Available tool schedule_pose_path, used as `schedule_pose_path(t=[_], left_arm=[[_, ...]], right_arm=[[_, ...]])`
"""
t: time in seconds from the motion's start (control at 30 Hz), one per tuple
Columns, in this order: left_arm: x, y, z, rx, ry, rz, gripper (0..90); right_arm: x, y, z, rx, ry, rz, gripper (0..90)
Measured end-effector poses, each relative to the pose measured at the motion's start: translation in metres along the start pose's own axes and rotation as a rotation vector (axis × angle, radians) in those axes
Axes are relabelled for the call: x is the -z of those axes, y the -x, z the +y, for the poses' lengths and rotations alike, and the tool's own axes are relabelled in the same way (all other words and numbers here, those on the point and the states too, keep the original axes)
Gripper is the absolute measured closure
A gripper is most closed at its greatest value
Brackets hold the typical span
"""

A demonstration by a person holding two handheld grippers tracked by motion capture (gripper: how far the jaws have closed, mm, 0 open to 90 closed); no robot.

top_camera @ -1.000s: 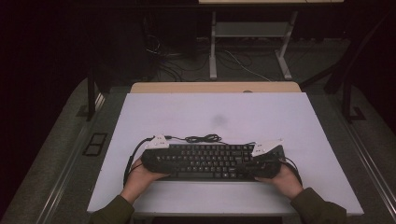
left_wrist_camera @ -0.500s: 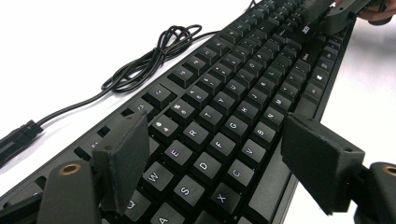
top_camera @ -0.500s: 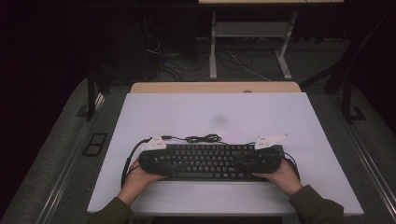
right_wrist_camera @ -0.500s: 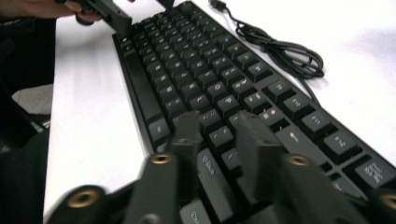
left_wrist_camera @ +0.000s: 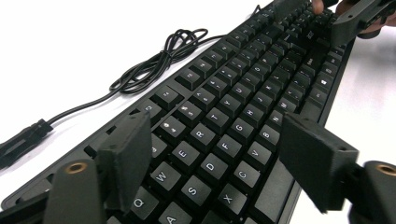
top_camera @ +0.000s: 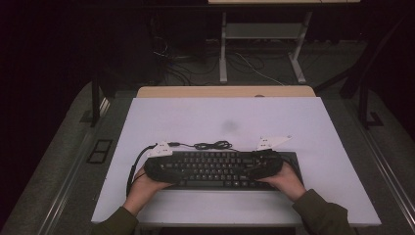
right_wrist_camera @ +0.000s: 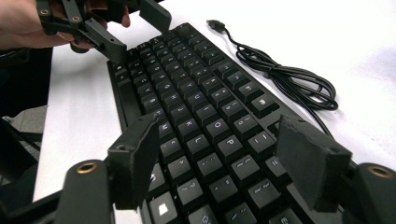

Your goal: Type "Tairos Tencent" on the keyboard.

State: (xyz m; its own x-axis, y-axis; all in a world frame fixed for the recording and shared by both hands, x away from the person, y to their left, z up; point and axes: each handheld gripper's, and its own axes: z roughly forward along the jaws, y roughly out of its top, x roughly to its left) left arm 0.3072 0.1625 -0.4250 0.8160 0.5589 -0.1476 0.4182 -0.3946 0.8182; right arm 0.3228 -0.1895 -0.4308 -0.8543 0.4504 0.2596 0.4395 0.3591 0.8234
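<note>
One black keyboard (top_camera: 215, 169) lay near the front edge of the white table (top_camera: 313, 122), its one cable (top_camera: 211, 145) bundled just behind it. Two grippers hovered over its ends: the left gripper (left_wrist_camera: 212, 154) stood open, gripping nothing. The right gripper (right_wrist_camera: 217, 154) had just been opening, apparently clear of the keys.

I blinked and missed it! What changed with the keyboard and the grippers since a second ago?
The right hand-held gripper has just been opening, letting go of the keyboard; it now hovers over the keys, moved inward from the end. The left hand-held gripper, the keyboard and its cable stayed put.
</note>
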Motion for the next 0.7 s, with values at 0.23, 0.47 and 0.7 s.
schedule_pose_path(t=[0.23, 0.47, 0.7], left_arm=[[0.000, -0.003, 0.000, -0.005, -0.001, 0.020, 35.3], [0.000, -0.007, -0.001, -0.001, 0.000, 0.035, 55.1], [-0.006, -0.007, 0.000, -0.011, -0.037, 0.034, 78.6]], right_arm=[[-0.009, 0.003, 0.004, -0.009, 0.012, -0.003, 23.9], [-0.015, 0.003, 0.005, -0.007, 0.020, -0.005, 22.4], [-0.017, 0.002, 0.004, -0.007, 0.011, -0.002, 21.9]])
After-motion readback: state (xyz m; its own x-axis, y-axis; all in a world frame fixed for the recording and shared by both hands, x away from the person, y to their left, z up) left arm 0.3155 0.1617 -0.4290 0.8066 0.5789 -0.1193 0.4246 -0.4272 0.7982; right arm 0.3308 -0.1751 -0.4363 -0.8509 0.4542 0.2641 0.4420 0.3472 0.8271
